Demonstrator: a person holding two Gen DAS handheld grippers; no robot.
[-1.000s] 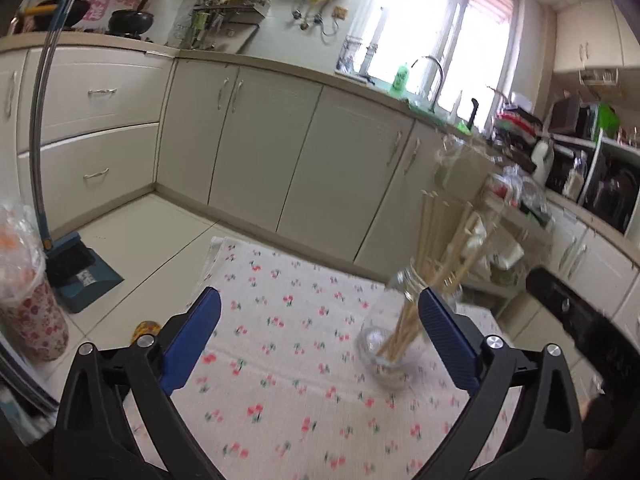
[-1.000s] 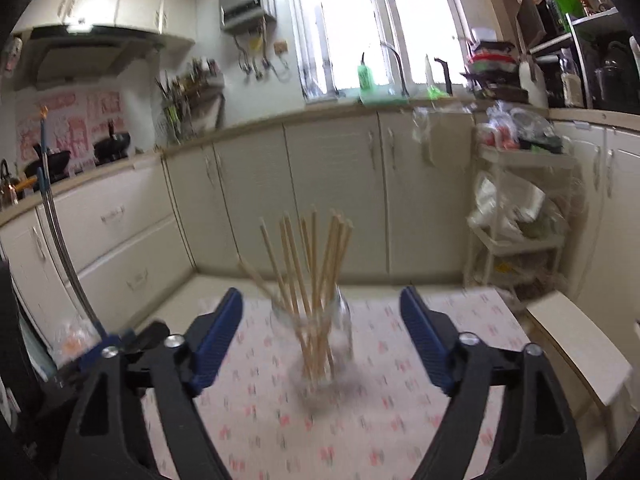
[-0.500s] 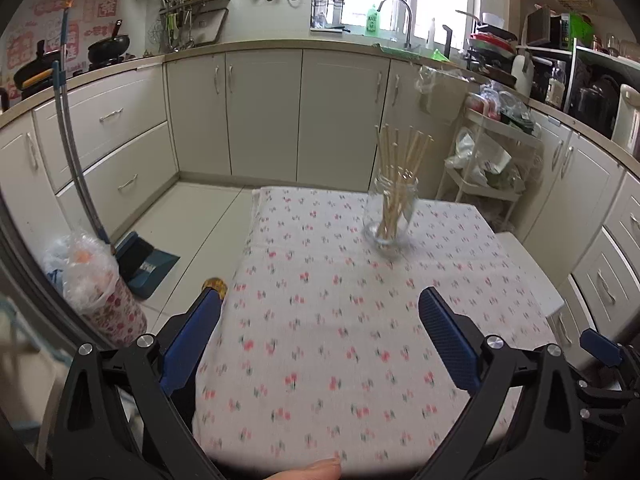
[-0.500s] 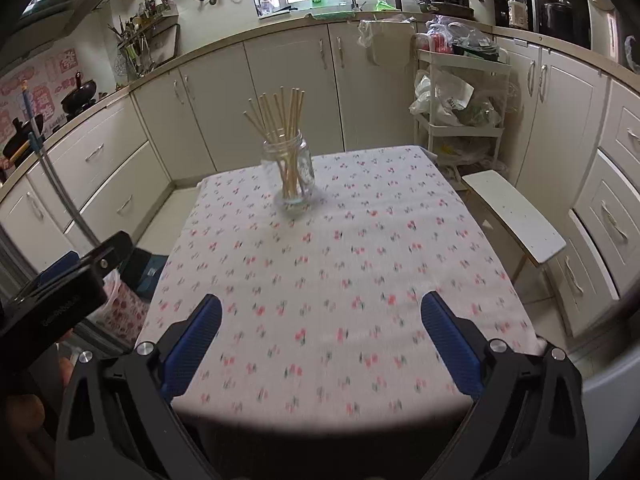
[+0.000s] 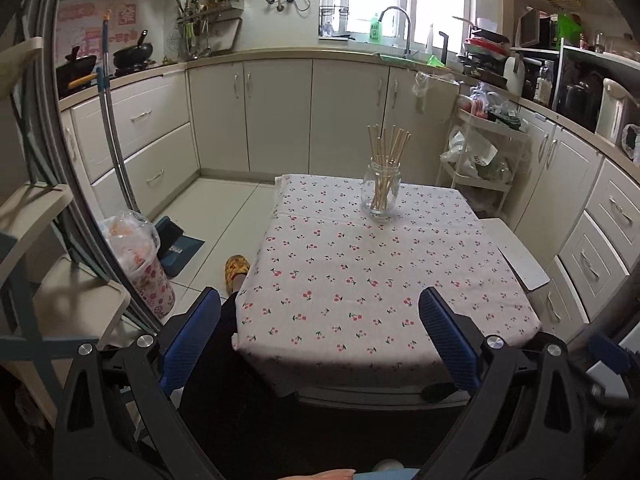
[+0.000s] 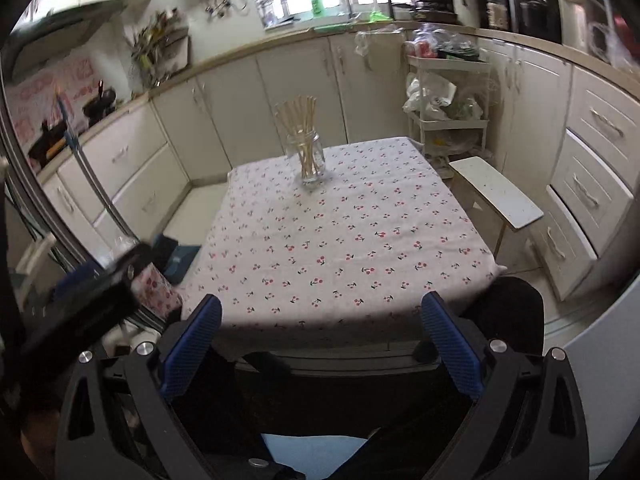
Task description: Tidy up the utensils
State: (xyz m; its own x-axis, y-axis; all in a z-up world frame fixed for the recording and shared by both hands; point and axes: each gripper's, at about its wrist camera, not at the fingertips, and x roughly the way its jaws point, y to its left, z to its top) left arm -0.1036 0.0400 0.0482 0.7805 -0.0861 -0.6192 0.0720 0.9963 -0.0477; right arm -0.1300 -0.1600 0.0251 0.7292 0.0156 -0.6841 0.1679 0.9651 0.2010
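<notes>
Both tools are held back from the near edge of the table point(image 5: 500, 288), w/ the left gripper point(image 5: 320, 338) and right gripper point(image 6: 320, 338) each seen spread wide, blue pads point(image 5: 192, 340) apart and nothing between them; the right one's jaws were just opened further. The chopsticks point(image 5: 390, 148) are stood upright as a loose bundle in a clear glass jar point(image 5: 380, 196), which is set on the cherry-print cloth point(image 5: 360, 272) near the table's far edge, well apart from both grippers. The left tool is caught blurred at the left edge of the right wrist view.
</notes>
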